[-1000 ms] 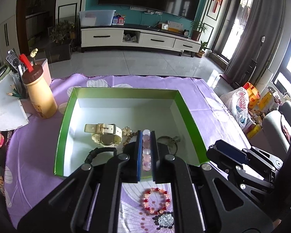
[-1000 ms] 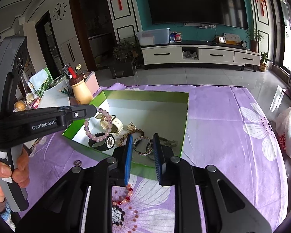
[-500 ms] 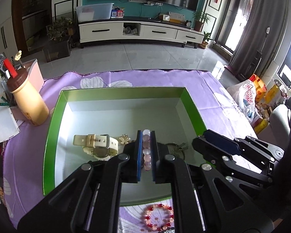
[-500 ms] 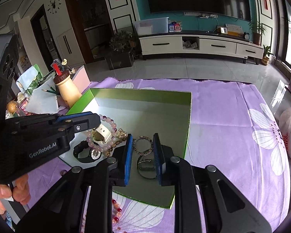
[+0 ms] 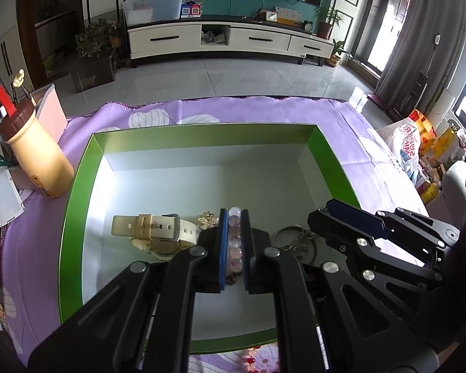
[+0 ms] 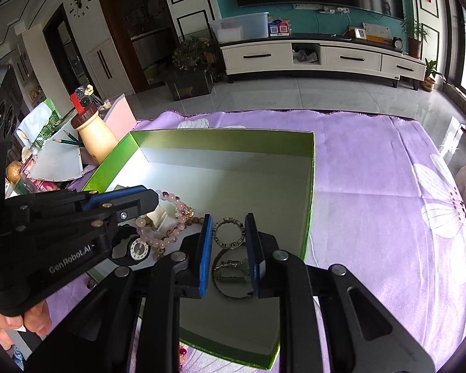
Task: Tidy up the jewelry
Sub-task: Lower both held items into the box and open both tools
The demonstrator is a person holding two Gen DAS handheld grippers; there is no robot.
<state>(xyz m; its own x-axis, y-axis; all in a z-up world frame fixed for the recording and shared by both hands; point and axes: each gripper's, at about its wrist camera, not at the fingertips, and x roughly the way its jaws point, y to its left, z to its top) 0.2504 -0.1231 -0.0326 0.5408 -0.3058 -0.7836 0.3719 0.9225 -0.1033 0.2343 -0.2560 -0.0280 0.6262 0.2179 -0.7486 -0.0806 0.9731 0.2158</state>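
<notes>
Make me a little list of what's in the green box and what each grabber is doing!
box: green box on the purple cloth
left gripper: fingers shut on the pink bead bracelet, over the box
right gripper: open, holding nothing, over the metal rings
also inside: cream watch, black watch, gold flower charm
outside the box: red bead bracelet

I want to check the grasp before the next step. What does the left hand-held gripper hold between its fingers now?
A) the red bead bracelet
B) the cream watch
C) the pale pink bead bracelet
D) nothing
C: the left hand-held gripper is shut on the pale pink bead bracelet, whose loop hangs over the green box in the right wrist view.
</notes>
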